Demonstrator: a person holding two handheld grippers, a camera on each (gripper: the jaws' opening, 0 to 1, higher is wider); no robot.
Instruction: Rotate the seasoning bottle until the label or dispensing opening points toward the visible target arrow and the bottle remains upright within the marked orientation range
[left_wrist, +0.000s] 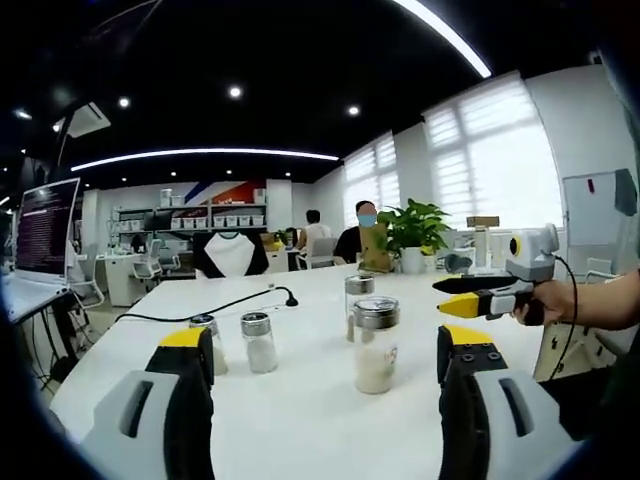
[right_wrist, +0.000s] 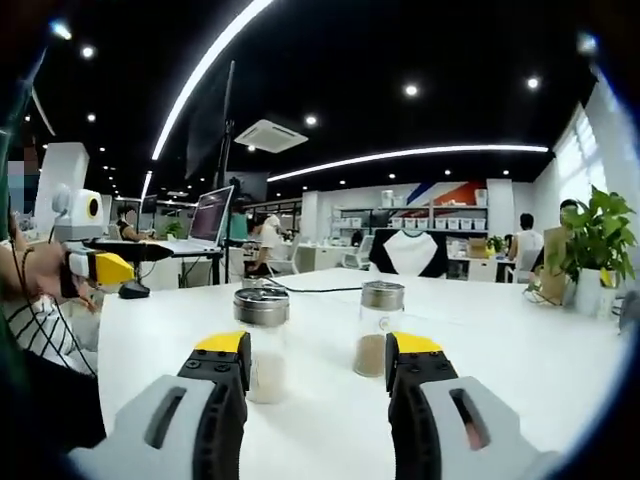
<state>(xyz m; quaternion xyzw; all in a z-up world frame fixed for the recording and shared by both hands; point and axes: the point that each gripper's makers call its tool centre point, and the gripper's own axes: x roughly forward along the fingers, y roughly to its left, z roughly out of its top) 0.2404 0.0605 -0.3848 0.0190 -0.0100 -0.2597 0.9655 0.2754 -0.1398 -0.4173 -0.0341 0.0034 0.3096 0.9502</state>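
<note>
Left gripper view: the left gripper (left_wrist: 325, 350) is seen nearest, its yellow-tipped jaws spread wide with nothing between them but tabletop. Just beyond the gap, at about 12 o'clock, a seasoning bottle (left_wrist: 375, 343) with pale grains is stood upright on the white table (left_wrist: 300, 420). Further off, two smaller shakers (left_wrist: 259, 341) are set at 11 o'clock, and another jar (left_wrist: 357, 297) is partly hidden behind the bottle. At 2 o'clock the right gripper (left_wrist: 462, 294) is held in a hand (left_wrist: 545, 300), jaws close together; whether they are fully clenched cannot be told. A potted plant (left_wrist: 412, 232) is seen far back.

Right gripper view: the right gripper (right_wrist: 318, 365) is shown with jaws apart and unloaded. Two metal-capped bottles are stood just past them, one (right_wrist: 262, 340) at 11 o'clock, one (right_wrist: 377, 325) at 1 o'clock. The left gripper (right_wrist: 125, 260) is held at 9 o'clock.
</note>
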